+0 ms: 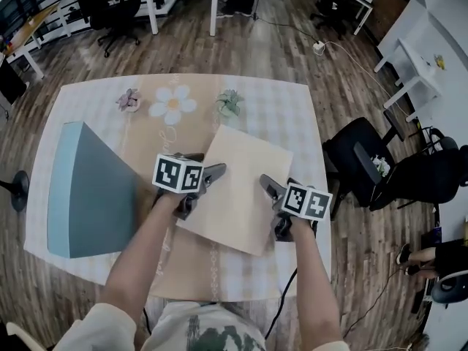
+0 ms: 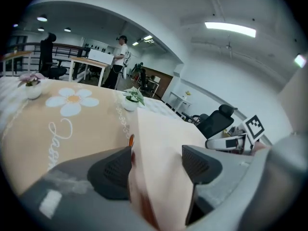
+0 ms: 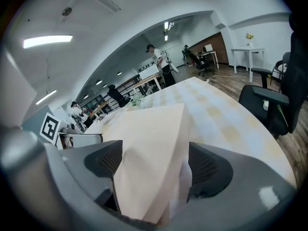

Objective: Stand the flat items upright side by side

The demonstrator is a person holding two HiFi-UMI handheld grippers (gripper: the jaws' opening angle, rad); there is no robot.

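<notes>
Left gripper view looks along the left tool (image 2: 156, 167). Its jaws are spread wide, with the edge of the beige flat item (image 2: 161, 129) filling the gap between the pads. The pads sit right against the item's sides, but I see no clear squeeze, so I judge this tool released rather than clamped.

The right gripper view shows much the same for the right tool (image 3: 156, 162). Its jaws are wide apart, the item's opposite edge is between them, and I read it as released too.

In the head view the beige item lies near the middle of the bench (image 1: 292, 108), turned at an angle, with one tool at each side edge. Taking it from both sides makes sense: a broad, thin panel would twist or swing if it were lifted by one edge, and two holds let it tip up evenly.

The blue-grey flat item (image 1: 95, 196) sits well to the left on the bench. It seems raised on one edge, though I cannot tell whether it is fully upright. It is probably the neighbour the beige item should stand beside.

Two small potted plants (image 1: 229, 102) are at the far side, clear of the work.
</notes>
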